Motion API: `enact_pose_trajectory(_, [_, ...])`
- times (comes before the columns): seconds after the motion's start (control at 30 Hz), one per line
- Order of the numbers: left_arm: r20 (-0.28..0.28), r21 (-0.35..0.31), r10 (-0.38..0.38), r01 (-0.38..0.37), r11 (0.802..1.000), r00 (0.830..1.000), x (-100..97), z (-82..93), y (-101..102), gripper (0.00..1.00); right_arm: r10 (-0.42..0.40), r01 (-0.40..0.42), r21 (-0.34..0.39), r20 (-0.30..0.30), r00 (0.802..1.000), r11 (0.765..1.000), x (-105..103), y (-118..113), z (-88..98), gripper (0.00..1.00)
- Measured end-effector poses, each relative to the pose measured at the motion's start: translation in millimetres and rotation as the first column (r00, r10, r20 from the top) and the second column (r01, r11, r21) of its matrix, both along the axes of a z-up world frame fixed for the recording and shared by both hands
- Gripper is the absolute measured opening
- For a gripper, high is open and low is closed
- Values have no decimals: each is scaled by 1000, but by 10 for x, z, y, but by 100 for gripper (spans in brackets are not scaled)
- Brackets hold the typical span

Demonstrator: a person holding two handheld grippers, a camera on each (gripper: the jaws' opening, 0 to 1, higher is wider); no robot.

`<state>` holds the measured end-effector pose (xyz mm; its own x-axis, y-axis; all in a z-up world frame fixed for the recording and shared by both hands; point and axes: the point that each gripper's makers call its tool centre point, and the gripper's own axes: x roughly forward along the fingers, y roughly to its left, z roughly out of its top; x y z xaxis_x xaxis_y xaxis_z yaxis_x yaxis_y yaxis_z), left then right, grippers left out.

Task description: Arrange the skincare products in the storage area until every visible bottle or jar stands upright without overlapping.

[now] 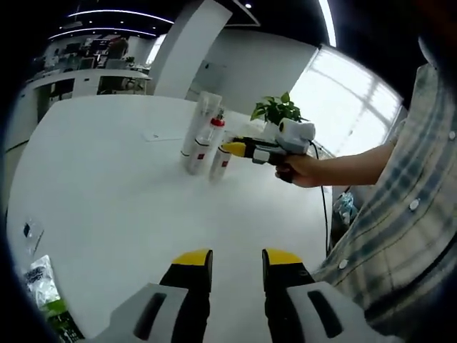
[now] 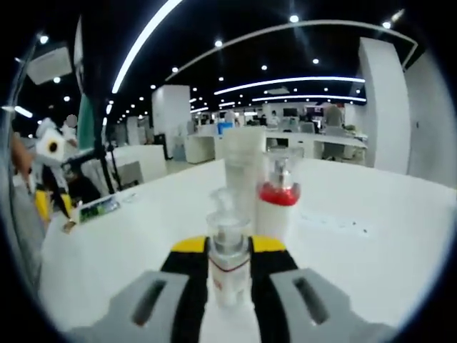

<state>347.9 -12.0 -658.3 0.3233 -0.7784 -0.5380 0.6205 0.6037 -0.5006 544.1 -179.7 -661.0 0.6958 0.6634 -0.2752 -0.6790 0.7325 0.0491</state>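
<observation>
While the white table (image 1: 107, 186) runs bare and glossy through an open office with ceiling strip lights and a potted plant (image 1: 275, 111) at its far edge, my left gripper (image 1: 237, 261) hovers low, jaws apart, holding nothing. My right gripper (image 2: 228, 246) has closed on the small clear bottle (image 2: 228, 261), upright, long axis vertical, cap up. Just behind it stand the red-collared pump bottle (image 2: 277, 204) and tall frosted bottle (image 2: 241, 168), both upright, mid-table.

Bright window (image 1: 350, 107) glare, ceiling strip lights (image 2: 143, 50) (edges warp, slight blur).
</observation>
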Motion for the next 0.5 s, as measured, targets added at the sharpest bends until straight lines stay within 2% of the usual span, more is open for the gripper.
enact_pose_trajectory(0.23, [-23, 3, -17, 17, 1000, 1000, -14, -44, -2, 28, 31, -31, 5, 20, 999, 999, 75, -22, 30, 19])
enact_pose_trajectory(0.5, [-31, 9, -3, 3, 1000, 1000, -48, -18, 43, 28, 48, -48, 11, 30, 998, 999, 127, -31, -6, 20])
